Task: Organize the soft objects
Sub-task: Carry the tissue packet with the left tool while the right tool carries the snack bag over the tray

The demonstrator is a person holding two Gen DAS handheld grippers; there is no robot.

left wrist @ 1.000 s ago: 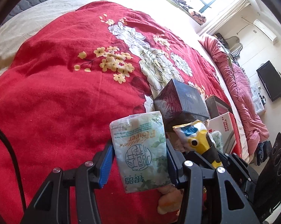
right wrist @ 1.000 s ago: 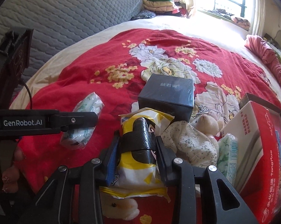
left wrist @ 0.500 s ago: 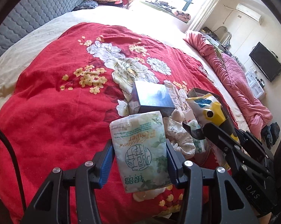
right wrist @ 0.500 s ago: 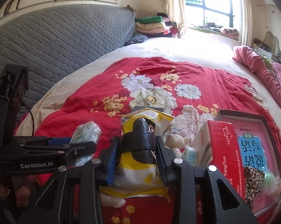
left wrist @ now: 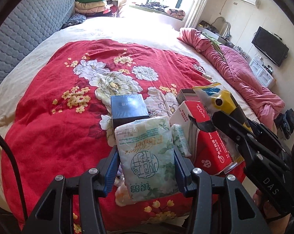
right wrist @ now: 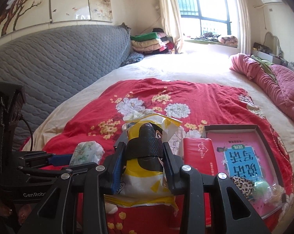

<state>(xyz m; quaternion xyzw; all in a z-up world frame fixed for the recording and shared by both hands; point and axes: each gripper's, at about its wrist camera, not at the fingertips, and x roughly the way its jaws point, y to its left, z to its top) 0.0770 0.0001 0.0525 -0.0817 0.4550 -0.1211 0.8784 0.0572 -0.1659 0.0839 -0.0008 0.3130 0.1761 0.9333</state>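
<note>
Green-printed tissue pack (left wrist: 149, 156) clamped by left gripper (left wrist: 146, 167), yellow-and-white packet (right wrist: 147, 167), possibly a wrapped toy, pinched by right gripper (right wrist: 144, 165), red floral blanket (left wrist: 49, 120) spread beneath, dark box (left wrist: 128, 106) seen farther off.

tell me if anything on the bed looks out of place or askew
The red carton stands tilted, leaning on the open tray. A dark box, hard-sided, sits among the soft things on the red blanket. Nothing looks spilled or damaged.
</note>
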